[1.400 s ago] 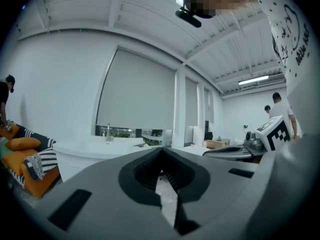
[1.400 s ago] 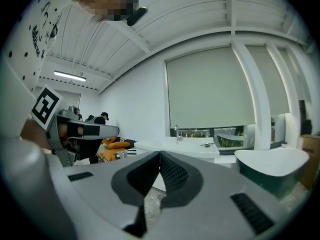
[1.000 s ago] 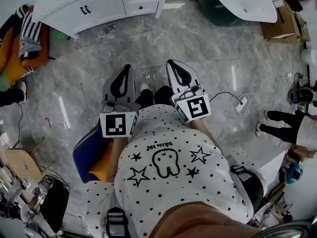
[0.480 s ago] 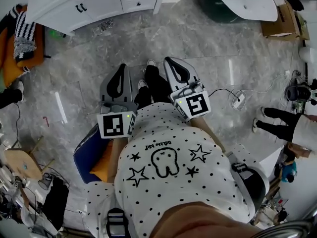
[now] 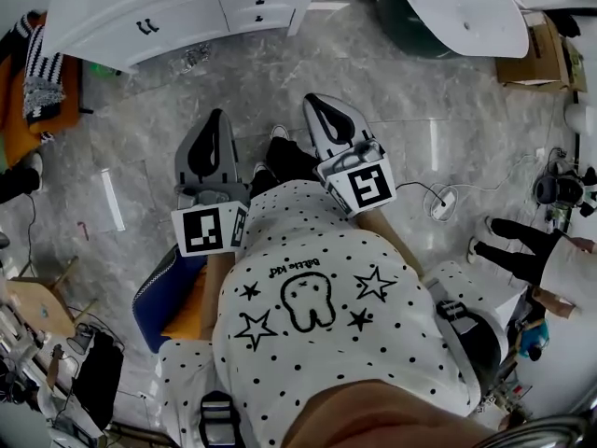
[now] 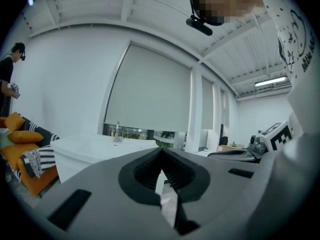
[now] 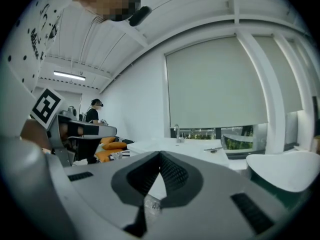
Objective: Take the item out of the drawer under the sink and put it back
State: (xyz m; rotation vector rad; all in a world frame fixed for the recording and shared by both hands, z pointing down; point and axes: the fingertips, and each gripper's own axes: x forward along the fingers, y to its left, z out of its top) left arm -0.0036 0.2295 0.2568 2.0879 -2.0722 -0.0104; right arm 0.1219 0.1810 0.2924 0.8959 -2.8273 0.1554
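Observation:
The white sink cabinet [image 5: 177,12] stands across the floor at the top left of the head view. Its drawers [image 5: 258,0] with dark handles are closed, so no item shows. Both grippers are held level in front of me, well short of the cabinet and pointing toward it. My left gripper [image 5: 215,117] has its jaws together with nothing between them. So does my right gripper [image 5: 313,101]. In the left gripper view the gripper [image 6: 161,152] faces the sink counter [image 6: 95,146] and its tap [image 6: 118,132]. In the right gripper view the gripper [image 7: 160,155] faces the same counter [image 7: 192,146].
Grey marble floor lies between me and the cabinet, with a crumpled plastic piece [image 5: 193,58] near its base. A white round basin [image 5: 462,3] is at the top right beside a cardboard box [image 5: 534,49]. An orange sofa [image 5: 33,73] is at left. A person [image 5: 536,245] and a cable [image 5: 438,202] are at right.
Both grippers have moved forward together toward the sink cabinet, still shut. My feet have stepped forward with them.

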